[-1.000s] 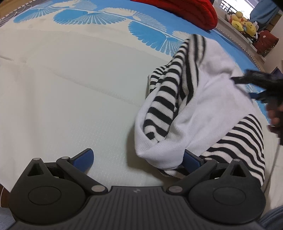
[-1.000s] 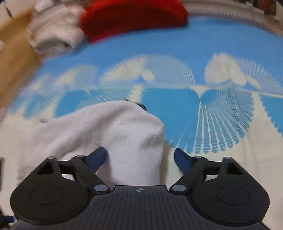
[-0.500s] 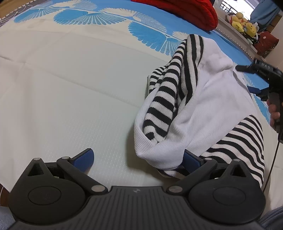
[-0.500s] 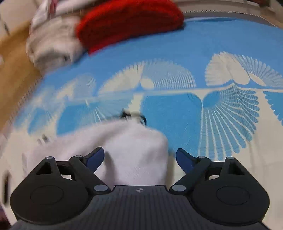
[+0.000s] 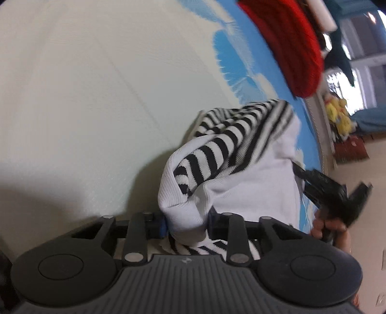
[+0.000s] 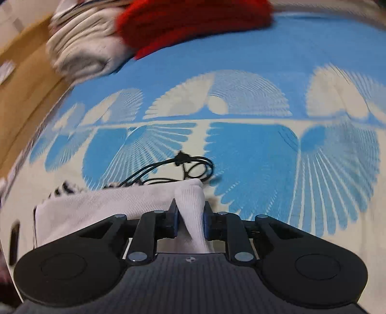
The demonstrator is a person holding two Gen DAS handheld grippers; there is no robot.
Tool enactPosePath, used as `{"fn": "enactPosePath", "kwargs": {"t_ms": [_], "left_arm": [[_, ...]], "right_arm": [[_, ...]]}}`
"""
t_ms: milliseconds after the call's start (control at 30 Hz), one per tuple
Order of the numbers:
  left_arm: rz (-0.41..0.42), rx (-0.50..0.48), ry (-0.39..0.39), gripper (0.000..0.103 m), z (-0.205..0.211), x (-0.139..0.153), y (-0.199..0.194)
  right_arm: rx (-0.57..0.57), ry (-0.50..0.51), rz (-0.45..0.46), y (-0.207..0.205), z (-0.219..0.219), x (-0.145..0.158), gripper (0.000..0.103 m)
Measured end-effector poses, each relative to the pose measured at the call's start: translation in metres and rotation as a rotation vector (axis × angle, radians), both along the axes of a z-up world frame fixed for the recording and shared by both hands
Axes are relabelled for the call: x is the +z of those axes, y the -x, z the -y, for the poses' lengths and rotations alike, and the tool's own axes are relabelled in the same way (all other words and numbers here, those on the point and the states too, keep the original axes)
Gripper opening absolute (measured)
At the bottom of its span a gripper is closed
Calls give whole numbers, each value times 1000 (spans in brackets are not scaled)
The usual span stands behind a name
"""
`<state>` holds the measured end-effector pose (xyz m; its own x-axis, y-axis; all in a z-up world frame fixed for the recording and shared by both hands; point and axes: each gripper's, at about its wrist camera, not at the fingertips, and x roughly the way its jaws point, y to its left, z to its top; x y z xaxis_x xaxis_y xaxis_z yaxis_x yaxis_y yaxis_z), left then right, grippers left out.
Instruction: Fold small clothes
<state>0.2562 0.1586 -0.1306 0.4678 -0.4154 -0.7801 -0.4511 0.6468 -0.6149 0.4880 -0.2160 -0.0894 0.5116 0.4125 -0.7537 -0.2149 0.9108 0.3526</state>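
Both sets of jaws just closing, cloth now caught in each; left gripper [image 5: 187, 223] clenched on a bunched corner of the small white knit garment with black-and-white striped panels [image 5: 241, 174], blue pads pressing either side of the white fold, where half a second ago spread wide with the cloth merely lying between; right gripper [image 6: 190, 218] pinched on a narrow tuck of the same white fabric [image 6: 193, 212], previously wide apart over it; garment heaped on the cream and blue fan-patterned bed cover [image 5: 96, 96], rumpled and partly inside out, not yet laid flat; left wrist view tilted against a moment ago, suggesting a roll while gripping; right gripper also visible in the left view beyond the garment's far edge [image 5: 333, 190], held in a hand [image 5: 330, 227]; black cable loop [image 6: 193, 164] lying on the cover just past the cloth; red knitted pile [image 6: 193, 21] well apart at the far edge; probable meaning: two corners secured, ready for lifting and spreading before the first fold; folding proper barely begun.
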Motion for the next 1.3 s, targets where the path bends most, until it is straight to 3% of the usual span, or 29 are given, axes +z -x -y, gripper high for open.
{"fn": "enactPosePath", "kwargs": {"t_ms": [133,300,433,600,800,867,933,967,1000,1033,1167,1300], "left_arm": [[-10,-57,-118,26,9,12,-30],[-79,-140,-254,26,10,13,-123],[31,-218,-429,25,39,36,-218],[85,-380,-480,24,100,38,-324],[181,-452,-596,28,167,35,-385],[209,-422,-619,43,166,34,-392],[219,-376,-639,80,153,38,-391],[234,-354,-634,86,146,43,-389],[260,-336,-624,88,134,51,-382],[265,-335,-613,88,123,57,-375],[236,-343,-529,89,76,75,-313],[220,-416,-579,89,60,83,-208]], "right_arm": [[46,-3,6,-1,6,2,17],[7,-94,36,4,31,5,16],[-89,-140,60,19,63,-1,16],[-211,-262,2,49,107,-19,16],[-211,-297,-37,72,117,-27,16],[-212,-291,-52,69,114,-28,18],[-217,-273,-76,69,113,-31,31],[-221,-251,-79,70,114,-30,39],[-227,-225,-75,71,115,-28,54],[-230,-213,-62,72,117,-25,62],[-215,-315,-87,70,123,-27,70],[-212,-341,-105,67,115,-32,71]]}}
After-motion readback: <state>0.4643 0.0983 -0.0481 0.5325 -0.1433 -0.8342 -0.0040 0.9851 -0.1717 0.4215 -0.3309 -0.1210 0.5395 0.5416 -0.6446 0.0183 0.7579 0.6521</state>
